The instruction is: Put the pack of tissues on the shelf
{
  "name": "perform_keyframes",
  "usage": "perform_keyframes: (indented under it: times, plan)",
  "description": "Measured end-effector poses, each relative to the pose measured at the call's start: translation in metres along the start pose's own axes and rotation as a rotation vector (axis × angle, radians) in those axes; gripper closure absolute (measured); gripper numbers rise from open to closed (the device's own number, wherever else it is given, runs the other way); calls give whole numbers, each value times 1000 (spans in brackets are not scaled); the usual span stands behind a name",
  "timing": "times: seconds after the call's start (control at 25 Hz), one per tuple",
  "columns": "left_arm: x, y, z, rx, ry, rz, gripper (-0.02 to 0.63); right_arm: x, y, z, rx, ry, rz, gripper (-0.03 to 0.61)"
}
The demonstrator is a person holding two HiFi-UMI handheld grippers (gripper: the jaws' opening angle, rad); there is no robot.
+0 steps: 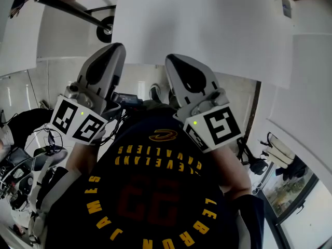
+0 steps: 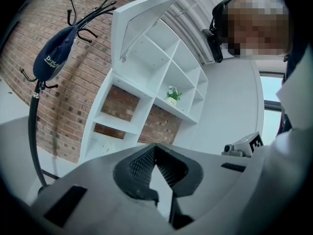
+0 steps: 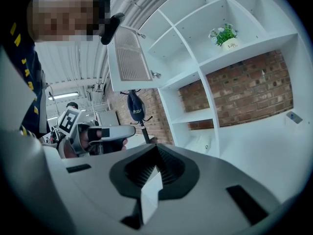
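In the head view both grippers are held up against the person's dark printed shirt [image 1: 155, 191], jaws pointing away. My left gripper [image 1: 115, 48] is shut and holds nothing; its ribbed pads meet [image 2: 155, 148]. My right gripper [image 1: 174, 60] is shut and empty too [image 3: 157, 148]. No pack of tissues shows clearly in any view. The white shelf unit [image 2: 146, 89] stands against a brick wall, well away from both grippers, and the right gripper view shows its open compartments [image 3: 205, 67]. A pale lump [image 3: 203, 143] lies in a low compartment; I cannot tell what it is.
A small potted plant [image 3: 226, 35] sits on an upper shelf. A black coat stand with a navy cap [image 2: 54, 58] is left of the shelf unit. A hinged white door [image 2: 142, 21] hangs open at the unit's top. Desks with cables and gear [image 1: 21, 165] lie at the left.
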State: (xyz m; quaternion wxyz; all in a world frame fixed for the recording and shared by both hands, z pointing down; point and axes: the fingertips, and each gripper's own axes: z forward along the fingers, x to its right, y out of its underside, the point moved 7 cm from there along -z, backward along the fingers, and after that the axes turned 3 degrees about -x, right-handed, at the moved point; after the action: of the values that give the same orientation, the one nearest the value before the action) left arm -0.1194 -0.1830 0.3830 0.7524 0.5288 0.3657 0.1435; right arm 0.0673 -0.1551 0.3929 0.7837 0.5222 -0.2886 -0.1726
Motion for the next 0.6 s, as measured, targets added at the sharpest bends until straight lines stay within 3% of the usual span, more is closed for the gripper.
perform_keyframes:
  times: [0.6]
  plan:
    - [0,4,14,-12,-7,-11,611,10,2,1,-7,-18,11,581]
